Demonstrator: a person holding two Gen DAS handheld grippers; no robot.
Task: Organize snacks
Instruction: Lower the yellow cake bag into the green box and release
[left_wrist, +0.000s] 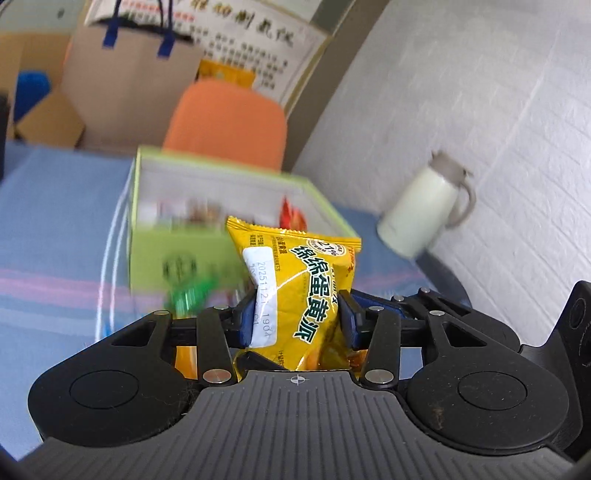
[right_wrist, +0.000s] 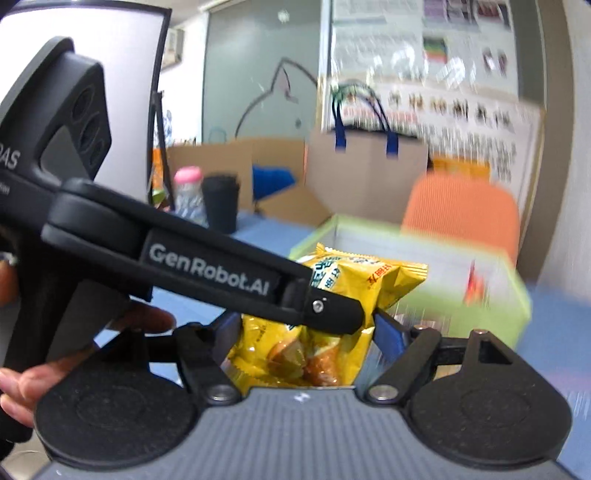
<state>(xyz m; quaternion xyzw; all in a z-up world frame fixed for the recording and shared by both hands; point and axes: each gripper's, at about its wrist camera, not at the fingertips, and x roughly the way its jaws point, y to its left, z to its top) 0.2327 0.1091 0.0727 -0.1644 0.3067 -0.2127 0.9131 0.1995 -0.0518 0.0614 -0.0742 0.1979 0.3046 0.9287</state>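
Note:
My left gripper (left_wrist: 297, 317) is shut on a yellow snack packet (left_wrist: 295, 273) with green lettering, held above the blue cloth just in front of the green box (left_wrist: 155, 251). In the right wrist view the left gripper's arm (right_wrist: 207, 269) crosses from the left and pinches that packet (right_wrist: 373, 280). My right gripper (right_wrist: 306, 332) has its blue pads (right_wrist: 388, 336) on either side of another yellow packet (right_wrist: 295, 354) and is shut on it. The green box (right_wrist: 491, 299) lies just beyond, holding a red packet (left_wrist: 291, 216) and other snacks.
A cream jug (left_wrist: 421, 206) stands by the white wall at right. An orange chair (left_wrist: 229, 122) and a paper bag (left_wrist: 125, 74) stand behind the table. A green wrapper (left_wrist: 192, 295) lies by the box. A black cup (right_wrist: 219, 203) and pink-capped bottle (right_wrist: 188, 192) stand at far left.

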